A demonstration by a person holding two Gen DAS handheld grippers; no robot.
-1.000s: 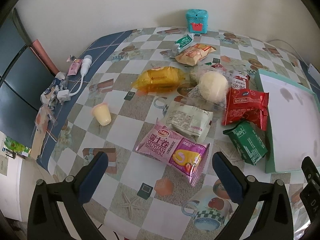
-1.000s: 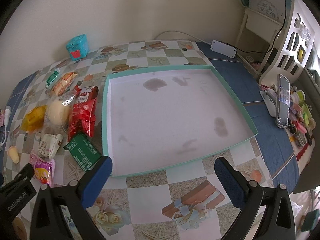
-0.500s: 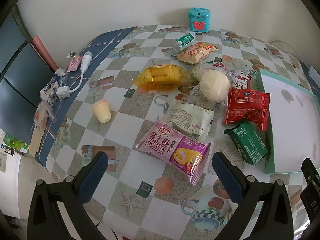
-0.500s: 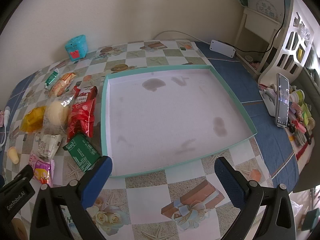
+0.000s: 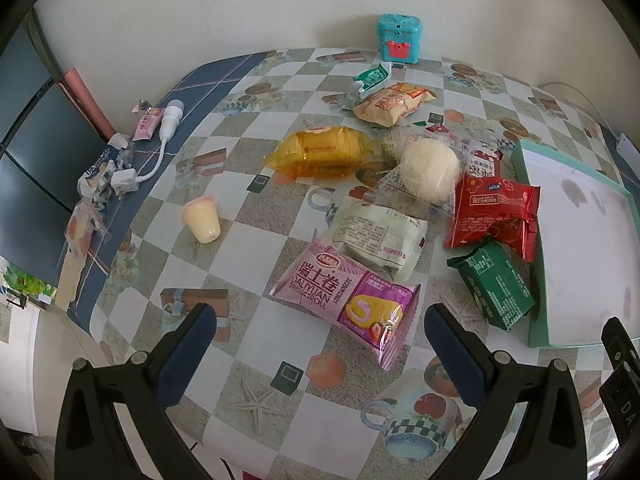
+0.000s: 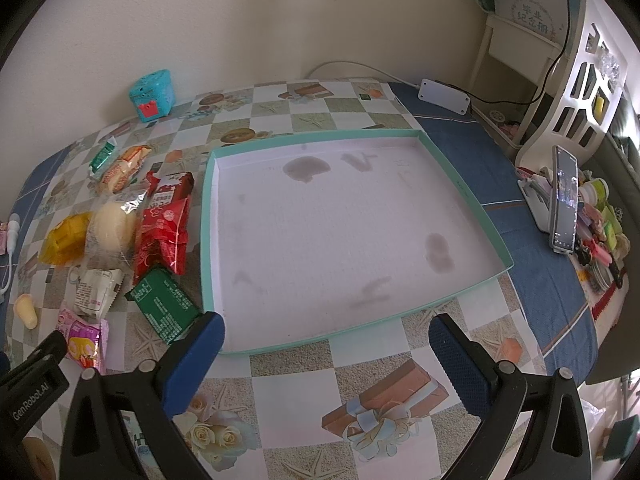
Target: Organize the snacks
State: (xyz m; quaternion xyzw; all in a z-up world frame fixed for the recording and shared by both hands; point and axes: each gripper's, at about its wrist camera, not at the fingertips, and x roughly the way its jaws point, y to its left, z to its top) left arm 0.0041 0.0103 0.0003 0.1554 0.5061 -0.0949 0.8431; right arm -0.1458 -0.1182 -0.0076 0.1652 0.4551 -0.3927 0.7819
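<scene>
Both grippers are hanging over the worktop (image 5: 248,312), jaws wide apart.
The pink snack pack (image 5: 345,295) is lying just ahead, between the left gripper (image 5: 320,334) jaws, its long side slanting down to the right.

Teal toy box (image 5: 399,37) by wall; white charger (image 5: 127,179); phone (image 6: 563,201), perhaps propped.

**Hidden, cropped, unreadable**

Left wrist view: teal tray (image 5: 536,240) cut by frame edge at 3 o'clock; far side out of view. White packet (image 5: 376,236) partly under pink swiss-roll pack (image 5: 344,300). Small print on green packet (image 5: 496,288) too small to read. Wrappers (image 5: 100,176) at 9 o'clock too crumpled to identify.

Right wrist view: pink pack (image 6: 82,338) partly behind black body of left tongs (image 6: 32,380). Clutter (image 6: 600,216) at 3 o'clock too small to tell apart.
</scene>
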